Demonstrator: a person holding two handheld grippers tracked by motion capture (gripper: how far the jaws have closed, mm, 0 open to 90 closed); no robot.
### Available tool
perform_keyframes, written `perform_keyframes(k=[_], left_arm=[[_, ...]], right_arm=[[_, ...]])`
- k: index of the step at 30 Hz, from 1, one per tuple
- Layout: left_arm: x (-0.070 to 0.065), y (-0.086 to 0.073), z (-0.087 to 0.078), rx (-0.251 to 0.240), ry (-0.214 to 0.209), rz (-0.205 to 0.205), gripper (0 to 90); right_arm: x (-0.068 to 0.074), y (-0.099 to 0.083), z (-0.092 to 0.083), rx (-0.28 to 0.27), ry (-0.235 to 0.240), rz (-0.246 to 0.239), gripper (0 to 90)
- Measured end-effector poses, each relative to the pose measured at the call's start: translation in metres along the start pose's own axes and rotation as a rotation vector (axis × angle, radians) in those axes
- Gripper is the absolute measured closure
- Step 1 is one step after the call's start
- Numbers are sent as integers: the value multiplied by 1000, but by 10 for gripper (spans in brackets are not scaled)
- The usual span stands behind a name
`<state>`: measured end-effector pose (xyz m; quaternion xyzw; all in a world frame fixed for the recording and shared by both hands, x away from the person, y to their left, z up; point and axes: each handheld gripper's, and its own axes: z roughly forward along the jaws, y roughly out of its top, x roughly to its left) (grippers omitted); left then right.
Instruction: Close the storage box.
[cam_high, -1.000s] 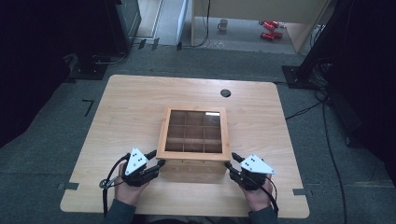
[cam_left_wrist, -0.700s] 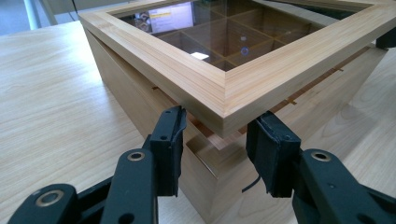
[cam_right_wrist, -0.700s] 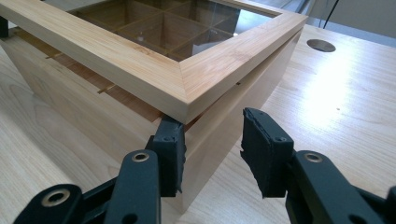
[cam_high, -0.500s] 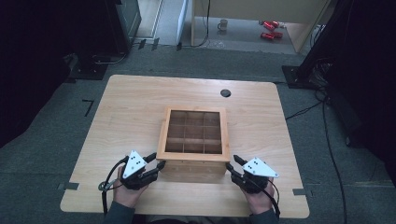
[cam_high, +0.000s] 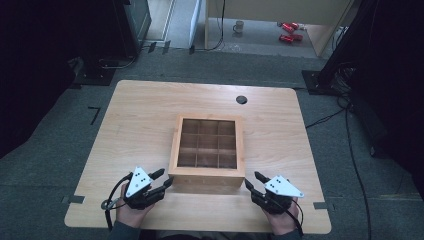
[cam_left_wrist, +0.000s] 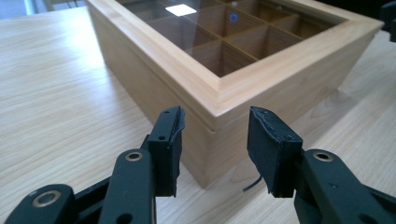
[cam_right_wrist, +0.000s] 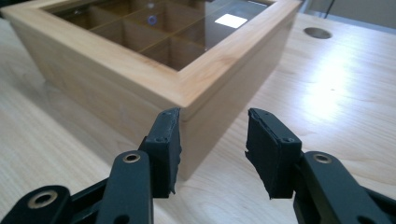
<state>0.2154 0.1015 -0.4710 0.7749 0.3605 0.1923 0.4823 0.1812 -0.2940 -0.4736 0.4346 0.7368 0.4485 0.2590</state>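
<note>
Wooden box (cam_high: 207, 172) with glass-topped lid, nine compartments; both grippers' fingers (cam_left_wrist: 169, 140) spread at its corners.

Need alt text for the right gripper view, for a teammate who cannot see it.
The right gripper, jaws open and just widening, points at the near corner of a wooden box with a glass-topped, divided lid; nothing is between the pads. Pale wooden table around it, a round cable hole beyond.

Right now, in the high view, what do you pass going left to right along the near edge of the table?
Left gripper → wooden box with a glass lid → right gripper, all on the table.
</note>
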Motion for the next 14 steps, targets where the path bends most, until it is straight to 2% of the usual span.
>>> perform_keyframes(k=[3,7,14], left_arm=[[3,0,-2,-4,13,-4,553],[7,1,-5,-13,24,-6,549],[21,1,-10,-25,66,-30,540]], right_arm=[[-8,-1,-3,-9,-19,22,537],[-12,-1,-4,-10,-30,28,529],[-28,0,-4,-6,-74,50,497]])
